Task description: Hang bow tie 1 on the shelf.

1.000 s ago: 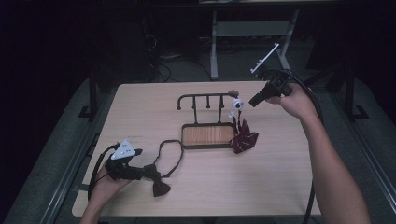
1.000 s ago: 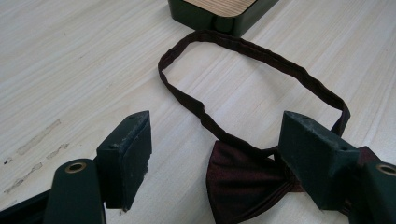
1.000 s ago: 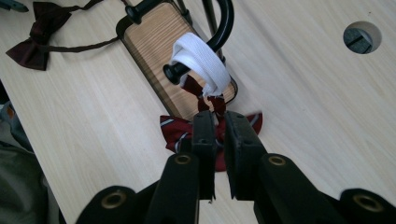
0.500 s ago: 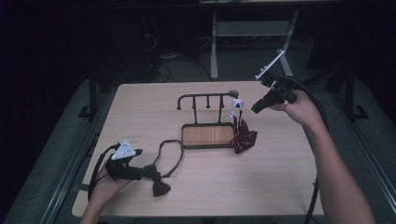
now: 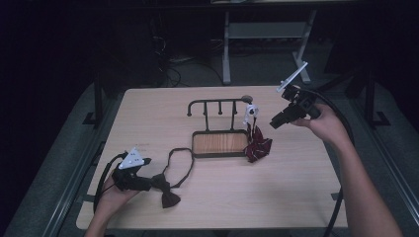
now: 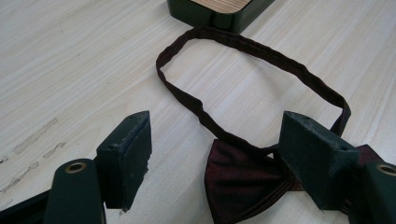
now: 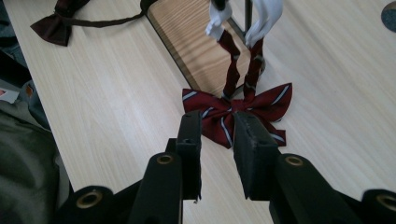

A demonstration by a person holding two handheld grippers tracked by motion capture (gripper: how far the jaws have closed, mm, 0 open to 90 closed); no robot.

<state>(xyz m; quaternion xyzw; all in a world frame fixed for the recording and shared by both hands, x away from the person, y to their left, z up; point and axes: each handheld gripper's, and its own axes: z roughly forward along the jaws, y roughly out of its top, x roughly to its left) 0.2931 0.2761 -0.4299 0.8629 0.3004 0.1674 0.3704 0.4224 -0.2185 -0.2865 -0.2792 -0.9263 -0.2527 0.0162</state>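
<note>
High view: a pale wooden table (image 5: 306, 197) in a dark room. Near the front left edge, the left gripper (image 5: 154, 182) rests low on the table, at a dark bow tie (image 5: 167, 196) whose strap loops back toward a rack (image 5: 217, 143). The rack is a wood tray with a black rail of pegs. At its right end hangs a striped bow tie (image 5: 258, 146), its straps hooked by a white clasp (image 5: 251, 111) and its bow drooping to the table. Compared with a second ago, the right gripper (image 5: 274, 123) has lifted up and away from the striped tie, which stays hanging (so that tie looks finished). The left gripper has barely moved.

Left gripper view: its jaws stand wide apart, low over the table. The dark bow tie (image 6: 247, 184) lies between them, close against the right jaw, not yet pinched. The strap (image 6: 243, 70) curves off toward the rack corner (image 6: 215, 11).

Right gripper view: its jaws sit a narrow gap apart, holding nothing. Beyond them, well clear, the striped bow tie (image 7: 243, 114) rests by the rack (image 7: 187, 28), straps rising to the clasp (image 7: 243, 16).

With one tie hung and released, the dark tie is likely next: close on its knot, lift, and hang it on a free peg.
</note>
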